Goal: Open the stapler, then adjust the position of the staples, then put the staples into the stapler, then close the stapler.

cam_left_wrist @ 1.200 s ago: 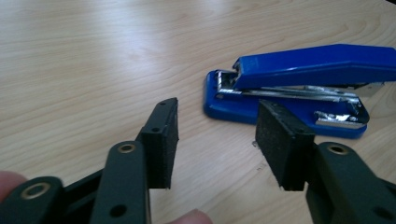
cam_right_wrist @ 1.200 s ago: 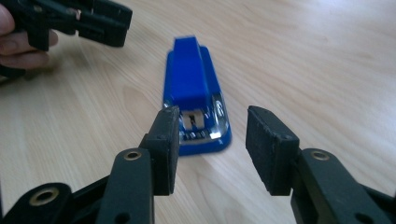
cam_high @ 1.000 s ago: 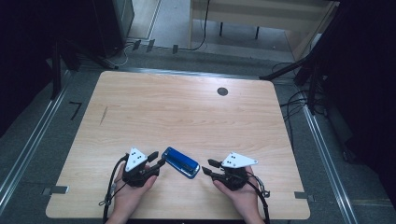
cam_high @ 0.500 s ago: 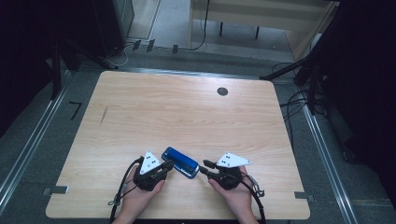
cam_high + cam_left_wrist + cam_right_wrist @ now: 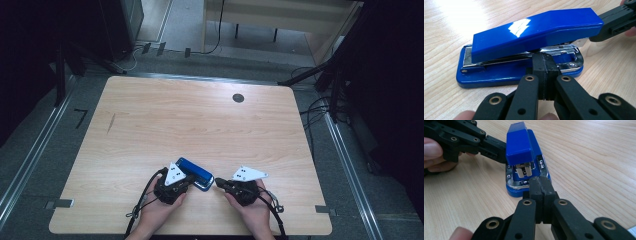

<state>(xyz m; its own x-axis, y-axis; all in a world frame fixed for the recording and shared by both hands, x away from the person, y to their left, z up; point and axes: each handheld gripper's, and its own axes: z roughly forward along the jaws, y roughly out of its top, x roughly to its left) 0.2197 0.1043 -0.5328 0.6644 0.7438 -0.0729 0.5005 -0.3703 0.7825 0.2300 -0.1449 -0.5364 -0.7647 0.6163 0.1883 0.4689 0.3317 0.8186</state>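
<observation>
A blue stapler (image 5: 196, 173) lies flat near the table's front edge, its top arm (image 5: 534, 30) slightly raised over the metal track. My left gripper (image 5: 192, 179) is shut with nothing between its jaws, which have just been closing. Its tips (image 5: 544, 60) rest against the stapler's long side. My right gripper (image 5: 217, 181) is likewise shut on nothing after closing its jaws. Its tips (image 5: 540, 182) touch the base at the stapler's (image 5: 519, 145) mouth end. A hand holds each gripper.
The wooden table (image 5: 200, 120) has a black round grommet (image 5: 238, 98) at the back right and a dark streak (image 5: 110, 123) at the left. The front edge runs just below the hands. Cables and metal rails lie on the floor around the table.
Both grippers have come in toward the stapler, the left one sliding right and the right one edging left. Their jaws have gone from partly open to shut.
</observation>
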